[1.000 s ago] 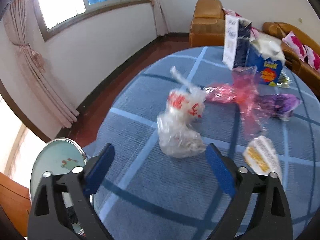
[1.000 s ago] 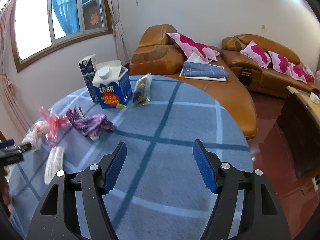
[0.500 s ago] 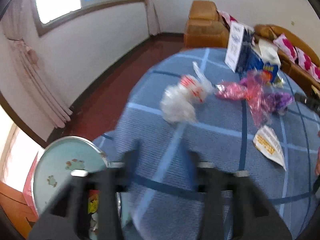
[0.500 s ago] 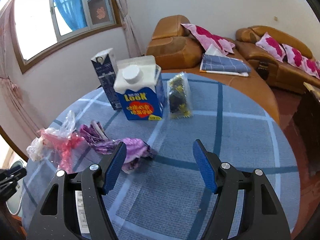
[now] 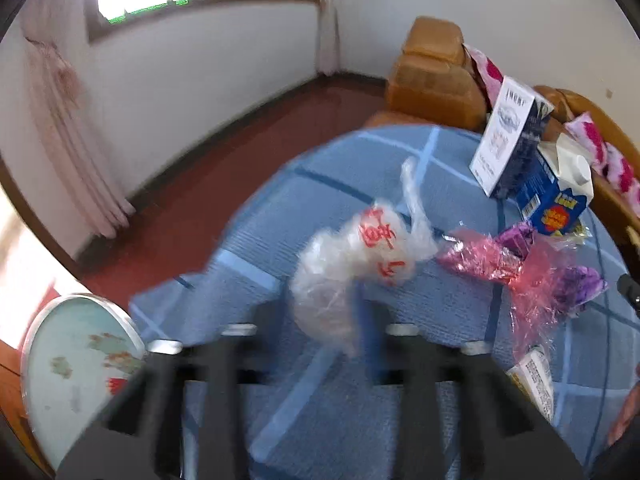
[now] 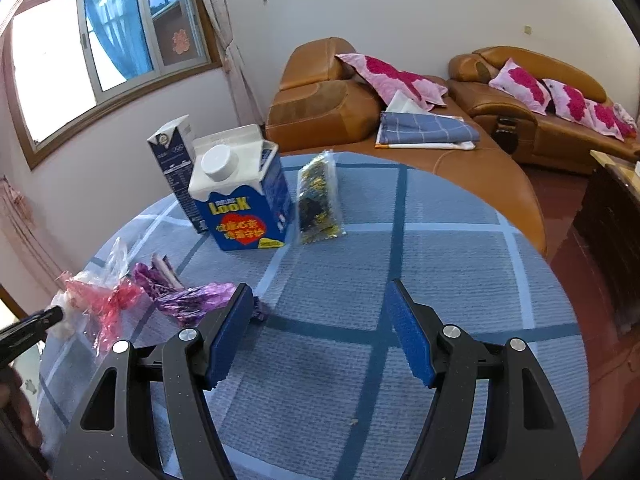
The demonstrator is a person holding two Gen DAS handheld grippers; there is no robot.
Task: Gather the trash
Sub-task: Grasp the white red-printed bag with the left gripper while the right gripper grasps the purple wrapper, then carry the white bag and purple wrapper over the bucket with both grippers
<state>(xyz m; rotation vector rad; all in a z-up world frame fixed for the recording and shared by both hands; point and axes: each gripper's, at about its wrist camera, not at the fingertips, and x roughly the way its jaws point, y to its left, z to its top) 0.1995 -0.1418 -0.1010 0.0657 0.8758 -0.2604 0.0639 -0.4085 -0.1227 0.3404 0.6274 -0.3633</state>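
On the blue checked tablecloth lies a clear plastic bag with red print. My left gripper, blurred by motion, is closing, and the bag's lower part fills the gap between its pads. Beside the bag lie a pink wrapper, a purple wrapper and a white-and-yellow packet. In the right wrist view my right gripper hangs open over the cloth with nothing in it. The purple wrapper lies just beyond its left finger, and the pink wrapper further left.
A blue LOOK carton, a tall dark carton and a clear snack packet stand at the far side. A round pale stool top sits below the table's left edge. Brown sofas with pink cushions stand behind.
My left gripper went from wide open to nearly shut around the clear bag. The right gripper moved left toward the purple wrapper and the cartons and stayed open.
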